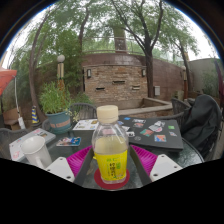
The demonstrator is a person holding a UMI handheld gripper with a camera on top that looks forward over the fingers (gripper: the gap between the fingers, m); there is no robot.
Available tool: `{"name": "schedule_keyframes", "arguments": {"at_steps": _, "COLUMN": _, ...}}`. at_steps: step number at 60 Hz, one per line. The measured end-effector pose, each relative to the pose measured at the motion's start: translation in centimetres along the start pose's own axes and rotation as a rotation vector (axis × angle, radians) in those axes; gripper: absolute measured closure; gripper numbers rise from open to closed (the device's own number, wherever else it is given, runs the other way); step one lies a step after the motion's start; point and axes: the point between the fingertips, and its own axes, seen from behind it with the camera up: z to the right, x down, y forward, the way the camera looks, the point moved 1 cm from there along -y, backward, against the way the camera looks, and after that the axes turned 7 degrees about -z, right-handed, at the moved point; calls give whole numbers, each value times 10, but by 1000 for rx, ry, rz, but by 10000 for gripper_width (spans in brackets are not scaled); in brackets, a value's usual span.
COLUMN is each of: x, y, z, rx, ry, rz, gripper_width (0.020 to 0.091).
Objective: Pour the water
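A clear plastic bottle [111, 150] with a pale cap, a yellow label and yellow liquid stands upright on a round red coaster [111, 181] on the table. It is between the fingers of my gripper [111, 162]. The pink pads [81, 160] flank it left and right, each with a small gap to the bottle, so the gripper is open. A white cup [35, 151] stands on the table to the left of the left finger, apart from the bottle.
Beyond the bottle on the right lies a dark laptop covered in stickers [152, 132]. A book [85, 126] and a teal plant pot [58, 121] sit further back on the left. A black bag [201, 124] rests at the table's right side. A brick structure and trees stand behind.
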Motion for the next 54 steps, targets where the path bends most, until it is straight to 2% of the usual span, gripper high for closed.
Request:
{"name": "schedule_keyframes", "arguments": {"at_steps": 1, "x": 1, "y": -3, "z": -2, "rx": -6, "ry": 11, "rz": -6, "gripper_width": 247}}
{"name": "schedule_keyframes", "arguments": {"at_steps": 2, "x": 2, "y": -8, "z": -2, "rx": -8, "ry": 24, "rz": -8, "gripper_width": 244}}
{"name": "schedule_keyframes", "arguments": {"at_steps": 4, "x": 6, "y": -17, "z": -2, "rx": -15, "ry": 42, "rz": -8, "gripper_width": 263}}
{"name": "schedule_keyframes", "arguments": {"at_steps": 12, "x": 15, "y": -77, "z": -8, "rx": -29, "ry": 95, "rz": -14, "gripper_width": 263}}
{"name": "schedule_keyframes", "arguments": {"at_steps": 23, "x": 25, "y": -208, "z": -32, "rx": -63, "ry": 94, "rz": -4, "gripper_width": 263}}
{"name": "schedule_keyframes", "arguments": {"at_steps": 39, "x": 63, "y": -388, "z": -48, "rx": -30, "ry": 22, "rz": 38, "gripper_width": 263}}
{"name": "schedule_keyframes", "arguments": {"at_steps": 54, "x": 108, "y": -456, "z": -48, "rx": 14, "ry": -5, "rz": 20, "gripper_width": 263}}
